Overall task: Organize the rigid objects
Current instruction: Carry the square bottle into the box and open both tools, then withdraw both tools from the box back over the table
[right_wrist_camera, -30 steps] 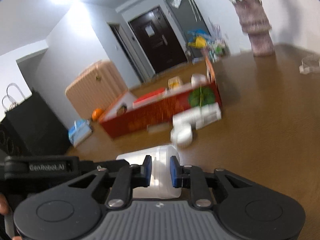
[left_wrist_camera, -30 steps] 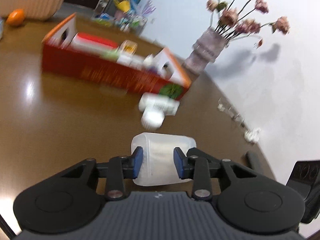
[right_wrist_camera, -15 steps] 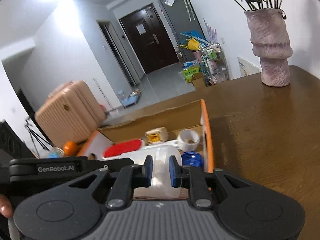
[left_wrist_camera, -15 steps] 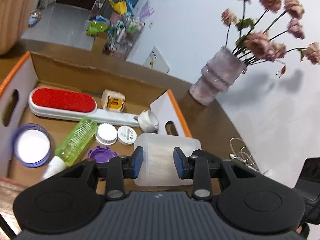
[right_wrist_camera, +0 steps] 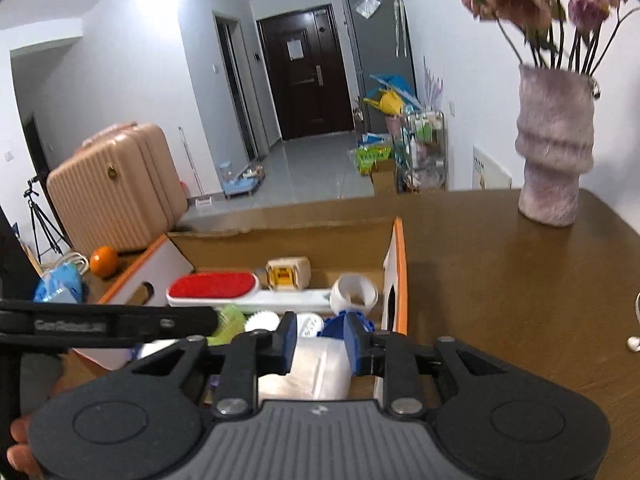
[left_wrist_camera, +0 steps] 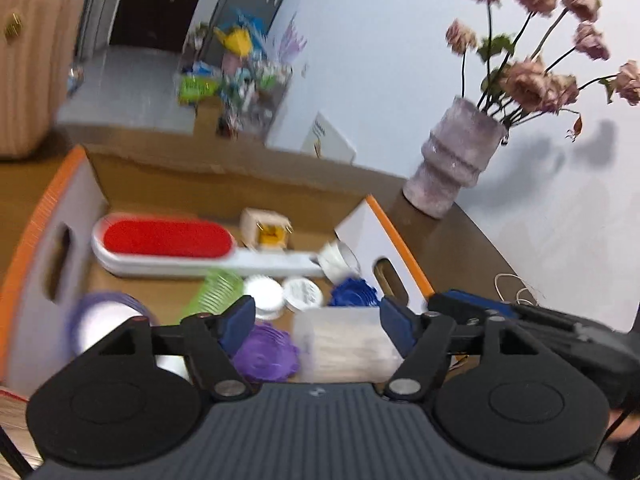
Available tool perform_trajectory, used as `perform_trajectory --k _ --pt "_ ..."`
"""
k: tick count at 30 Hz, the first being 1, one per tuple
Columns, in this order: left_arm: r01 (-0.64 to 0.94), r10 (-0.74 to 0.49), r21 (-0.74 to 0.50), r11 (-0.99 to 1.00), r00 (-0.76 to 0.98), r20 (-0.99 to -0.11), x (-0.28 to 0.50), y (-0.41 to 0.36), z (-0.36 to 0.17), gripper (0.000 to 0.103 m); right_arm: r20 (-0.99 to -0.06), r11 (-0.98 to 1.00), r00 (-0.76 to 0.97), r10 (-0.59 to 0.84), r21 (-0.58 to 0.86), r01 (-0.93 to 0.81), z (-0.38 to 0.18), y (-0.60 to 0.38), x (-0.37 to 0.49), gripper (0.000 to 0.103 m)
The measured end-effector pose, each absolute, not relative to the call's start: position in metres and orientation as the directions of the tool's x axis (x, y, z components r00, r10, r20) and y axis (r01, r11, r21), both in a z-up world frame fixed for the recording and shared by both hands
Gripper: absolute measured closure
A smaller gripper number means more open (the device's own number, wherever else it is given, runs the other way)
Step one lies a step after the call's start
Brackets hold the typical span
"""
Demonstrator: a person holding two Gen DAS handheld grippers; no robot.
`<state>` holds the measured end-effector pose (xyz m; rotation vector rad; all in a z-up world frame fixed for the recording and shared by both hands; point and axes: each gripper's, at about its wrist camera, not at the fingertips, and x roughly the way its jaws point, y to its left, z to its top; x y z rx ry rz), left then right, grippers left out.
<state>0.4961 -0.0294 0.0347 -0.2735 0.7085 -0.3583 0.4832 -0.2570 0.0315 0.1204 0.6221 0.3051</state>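
A translucent white plastic container (left_wrist_camera: 344,344) lies in the near right corner of the open cardboard box (left_wrist_camera: 224,184). My left gripper (left_wrist_camera: 318,320) is open, its jaws wide apart on either side of the container, not touching it. My right gripper (right_wrist_camera: 320,340) stands around the same container (right_wrist_camera: 308,372) with its pads (right_wrist_camera: 289,342) close to or on its sides. The box (right_wrist_camera: 280,236) also holds a red lint brush (left_wrist_camera: 168,240), a green bottle (left_wrist_camera: 216,292), white caps (left_wrist_camera: 302,294) and purple and blue lids (left_wrist_camera: 266,354).
A pink vase (right_wrist_camera: 554,152) with dried flowers stands on the brown table (right_wrist_camera: 500,300) to the right of the box. A white cable (left_wrist_camera: 516,286) lies near the table's right edge. An orange (right_wrist_camera: 104,261) sits left of the box. A pink suitcase (right_wrist_camera: 116,188) stands on the floor beyond.
Both grippers carried the container from the table over into the box. My left gripper has opened wide and let go of it. The right gripper's jaws have widened somewhat.
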Motion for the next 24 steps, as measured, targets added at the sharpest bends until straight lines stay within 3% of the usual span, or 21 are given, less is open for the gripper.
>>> perform_trajectory --k 3,7,11,13,17,20,22,24 --pt "0.189 -0.310 -0.260 0.947 0.754 -0.579 0.477 -0.018 0.050 0.021 -0.539 0.951 0.784 0.309 0.189 -0.246 0.047 -0.260 0.474 0.075" --pt "0.137 -0.163 -0.088 0.987 0.818 -0.552 0.438 -0.012 0.063 0.020 -0.514 0.953 0.803 0.301 0.172 -0.248 0.062 -0.262 0.450 0.073" --pt "0.099 -0.101 -0.032 0.995 0.849 -0.519 0.400 -0.002 0.072 0.017 -0.484 0.957 0.825 0.291 0.148 -0.250 0.078 -0.264 0.417 0.068" --pt "0.077 -0.071 -0.008 0.997 0.866 -0.495 0.376 0.004 0.077 0.015 -0.455 0.961 0.847 0.275 0.107 -0.255 0.083 -0.262 0.393 0.059" --pt "0.028 0.010 0.084 0.996 0.909 -0.417 0.316 0.008 0.076 0.008 -0.394 0.960 0.878 0.272 0.050 -0.275 0.085 -0.259 0.343 0.051" --pt "-0.005 0.054 0.133 0.991 0.928 -0.368 0.272 0.006 0.067 0.005 -0.342 0.959 0.900 0.271 0.014 -0.284 0.077 -0.258 0.304 0.036" --pt "-0.018 0.060 0.124 0.992 0.936 -0.348 0.244 0.005 0.058 0.003 -0.301 0.959 0.914 0.272 0.006 -0.284 0.066 -0.258 0.276 0.025" --pt "-0.018 0.047 0.085 0.996 0.934 -0.355 0.217 0.005 0.048 0.001 -0.280 0.957 0.919 0.279 0.003 -0.290 0.053 -0.259 0.249 0.025"
